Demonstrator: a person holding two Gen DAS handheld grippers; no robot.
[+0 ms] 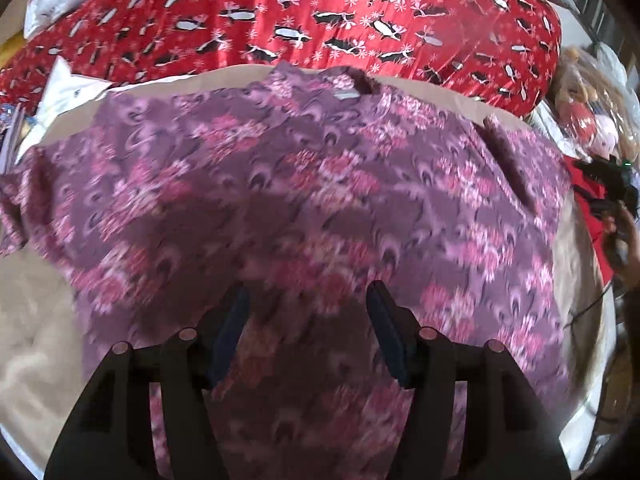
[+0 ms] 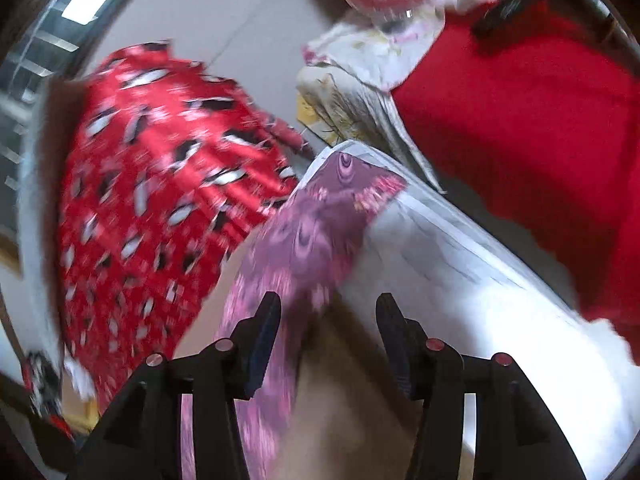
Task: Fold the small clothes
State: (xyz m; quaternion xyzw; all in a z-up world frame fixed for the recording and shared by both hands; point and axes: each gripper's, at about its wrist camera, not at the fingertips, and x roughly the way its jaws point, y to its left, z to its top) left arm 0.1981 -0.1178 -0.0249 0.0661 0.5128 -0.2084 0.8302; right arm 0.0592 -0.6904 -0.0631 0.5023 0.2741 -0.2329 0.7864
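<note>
My left claw (image 1: 306, 300) hangs parted and empty over the purple floral-print shirt (image 1: 320, 184); my right claw (image 2: 328, 312) gapes beside its sleeve.

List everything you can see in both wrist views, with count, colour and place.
floral garment: one, purple and pink, spread flat on the surface, under both tools.
work surface: one, beige, beneath the garment.
penguin-print cloth: one, red with black and white, behind the garment.
plain red fabric: one, red, far right in the right view.
white sheet: one, white, right of the garment's edge.
bagged soft toys: count unclear, pink and tan, far right.
left tool: one, black, open.
right tool: one, black, open.
</note>
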